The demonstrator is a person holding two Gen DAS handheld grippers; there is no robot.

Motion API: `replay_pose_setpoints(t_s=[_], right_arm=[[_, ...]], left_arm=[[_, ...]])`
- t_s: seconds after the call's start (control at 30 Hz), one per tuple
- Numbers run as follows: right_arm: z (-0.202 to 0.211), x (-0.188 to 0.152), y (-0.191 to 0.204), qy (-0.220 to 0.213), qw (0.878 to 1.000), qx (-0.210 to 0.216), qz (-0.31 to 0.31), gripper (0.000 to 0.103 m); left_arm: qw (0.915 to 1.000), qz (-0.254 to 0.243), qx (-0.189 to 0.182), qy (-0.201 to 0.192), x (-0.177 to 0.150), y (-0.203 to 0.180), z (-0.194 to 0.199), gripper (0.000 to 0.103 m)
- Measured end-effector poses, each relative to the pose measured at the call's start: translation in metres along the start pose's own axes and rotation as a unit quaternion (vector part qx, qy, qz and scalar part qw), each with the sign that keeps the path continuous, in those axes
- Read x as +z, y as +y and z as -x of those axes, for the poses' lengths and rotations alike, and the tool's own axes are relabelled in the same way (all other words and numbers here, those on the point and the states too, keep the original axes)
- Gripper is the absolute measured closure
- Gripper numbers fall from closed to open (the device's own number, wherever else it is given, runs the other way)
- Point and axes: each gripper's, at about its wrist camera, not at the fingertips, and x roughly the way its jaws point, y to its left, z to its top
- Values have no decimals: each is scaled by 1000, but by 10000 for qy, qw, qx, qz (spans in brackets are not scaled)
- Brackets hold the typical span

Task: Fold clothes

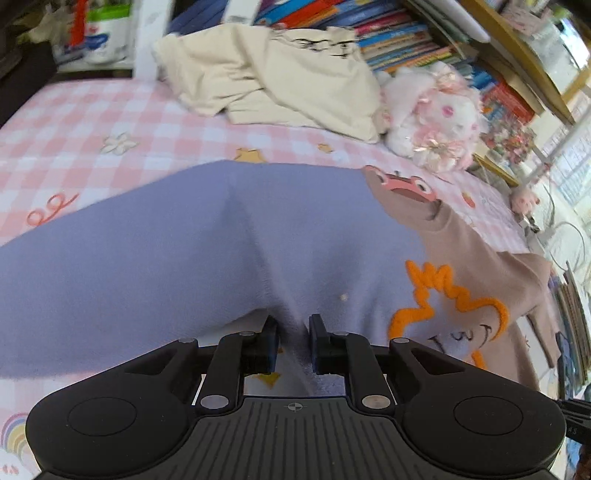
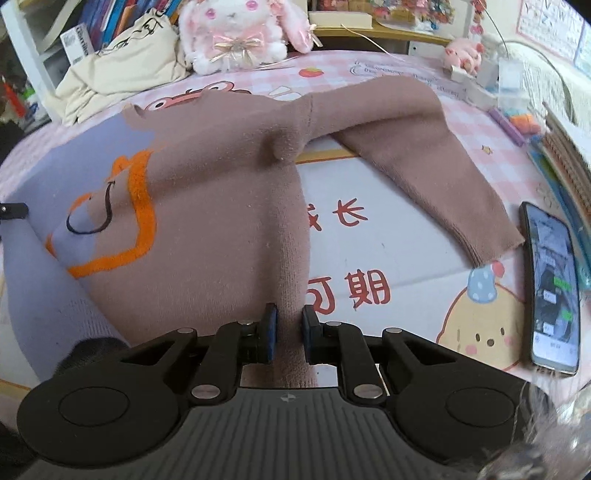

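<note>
sweater (image 2: 221, 206) flat on the pink checked table (image 1: 74, 122) | left gripper (image 1: 293, 341) and right gripper (image 2: 288, 334) – fingers pinching its hem | soft, floppy knit – I'd grip hem corners

A pink-and-white checked sheet (image 1: 74, 122) covers the bed, printed with flowers, stars, red characters and a yellow cartoon chick (image 2: 476, 325). At the far edge sits a white and pink plush rabbit (image 2: 236, 33) with a ribbon bow at its neck, just beside a crumpled cream tote bag (image 1: 266, 74) bearing black lettering. Behind them, a shelf holds rows of colourful books (image 1: 399, 40). A smaller pink plush toy (image 2: 463, 53) rests near the far right corner. A smartphone (image 2: 552, 288) lies face up with its screen lit at the bed's right edge, near a stack of books and pencils (image 2: 565, 147).
</note>
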Motion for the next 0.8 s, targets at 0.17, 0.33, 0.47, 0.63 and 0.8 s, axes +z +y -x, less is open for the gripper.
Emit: replay_pose_setpoints(t_s=[0.17, 0.33, 0.47, 0.63, 0.8], right_arm=[[-1, 0, 2, -50, 9997, -130, -176, 89], [-23, 31, 21, -264, 9978, -614, 28, 89], [-27, 51, 32, -140, 9958, -819, 382, 90], [6, -2, 34, 0, 9992, -238, 333, 90], [7, -9, 33, -93, 9991, -266, 321, 90]], left_arm=[[9998, -137, 117, -14, -9, 2, 17, 82], [9989, -426, 35, -170, -9, -10, 23, 82], [9997, -175, 23, -176, -10, -8, 23, 82], [9981, -338, -149, -486, -25, -8, 40, 82], [9957, -712, -63, -584, -31, -21, 44, 82]])
